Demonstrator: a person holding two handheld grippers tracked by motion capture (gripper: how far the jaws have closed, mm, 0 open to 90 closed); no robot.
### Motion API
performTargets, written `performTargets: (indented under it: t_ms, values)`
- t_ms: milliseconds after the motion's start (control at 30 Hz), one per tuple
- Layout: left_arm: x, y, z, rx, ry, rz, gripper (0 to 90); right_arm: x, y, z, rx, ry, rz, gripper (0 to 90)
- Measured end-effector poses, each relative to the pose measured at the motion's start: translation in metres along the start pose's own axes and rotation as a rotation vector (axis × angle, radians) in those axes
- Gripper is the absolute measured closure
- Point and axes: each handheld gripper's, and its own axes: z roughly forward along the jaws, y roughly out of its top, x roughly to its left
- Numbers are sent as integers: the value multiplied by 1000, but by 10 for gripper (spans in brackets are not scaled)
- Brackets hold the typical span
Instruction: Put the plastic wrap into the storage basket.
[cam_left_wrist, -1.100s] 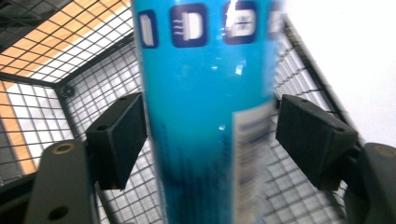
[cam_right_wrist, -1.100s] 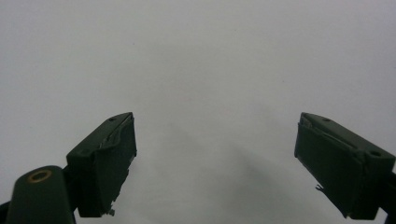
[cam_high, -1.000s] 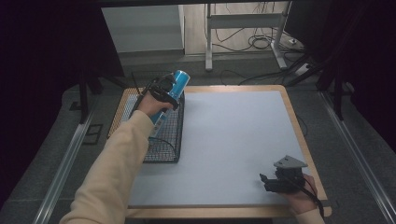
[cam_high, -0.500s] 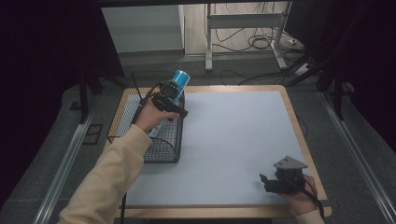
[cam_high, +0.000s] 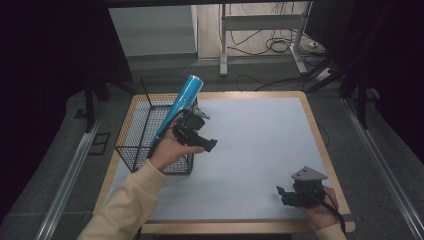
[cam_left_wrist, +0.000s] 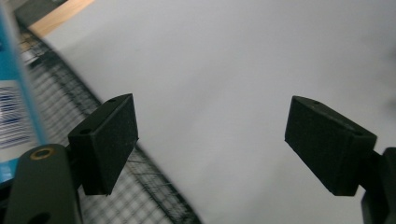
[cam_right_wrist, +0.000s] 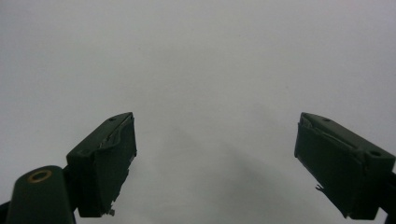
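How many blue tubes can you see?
1. The blue tube leans in the wire basket at the table's left side, its top sticking out above the rim. The mesh might hide something smaller.

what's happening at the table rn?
A person has put a blue tube into the wire basket, where it leans against the far rim. The left claw, jaws just opened and empty, is over the white mat beside the basket. The right claw sits open near the mat's front corner.
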Motion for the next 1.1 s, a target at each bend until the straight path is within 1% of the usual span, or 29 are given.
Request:
performTargets:
  t_ms: [33, 67, 100, 200, 233, 267, 300, 333, 400, 433, 533, 600, 733, 833, 1000, 1100]
  values:
    - [-7, -2, -1, -12, -9, 11, 167, 0, 0, 1, 2, 0, 2, 130]
    - [-7, -2, -1, -12, -9, 11, 167, 0, 0, 1, 2, 0, 2, 130]
    - [-21, -8, 0, -21, -34, 31, 168, 0, 0, 1, 2, 1, 1, 130]
    - [-41, -19, 5, -17, -77, 63, 167, 0, 0, -1, -3, -1, -2, 130]
    - [-47, -23, 7, -18, -91, 67, 167, 0, 0, -1, -6, -4, -2, 130]
    - [-47, -23, 7, -18, -91, 67, 167, 0, 0, -1, -6, -4, -1, 130]
    - [-58, -32, 13, -23, -121, 72, 167, 0, 0, -2, -7, -5, -1, 130]
    - [-63, -37, 16, -18, -135, 78, 167, 0, 0, -2, -7, -7, -1, 130]
    - [-71, -47, 23, -7, -146, 88, 167, 0, 0, -2, -7, -8, -2, 130]
    - [-71, -47, 23, -7, -146, 88, 167, 0, 0, -2, -7, -8, -2, 130]
    - [-79, -61, 32, 13, -161, 89, 167, 0, 0, -2, -8, -9, 1, 130]
    - [-78, -67, 36, 20, -160, 86, 167, 0, 0, -1, -7, -10, -4, 130]
    - [-75, -68, 37, 12, -157, 64, 166, 2, 1, -1, -9, -13, -3, 130]
    - [-73, -68, 36, 7, -168, 53, 165, 2, 1, -1, -10, -14, -9, 130]
    - [-75, -69, 39, 6, -173, 57, 166, 2, 0, -2, -16, -16, 0, 130]
    - [-76, -71, 43, 13, -172, 59, 165, 2, 0, -4, -28, -14, -8, 129]
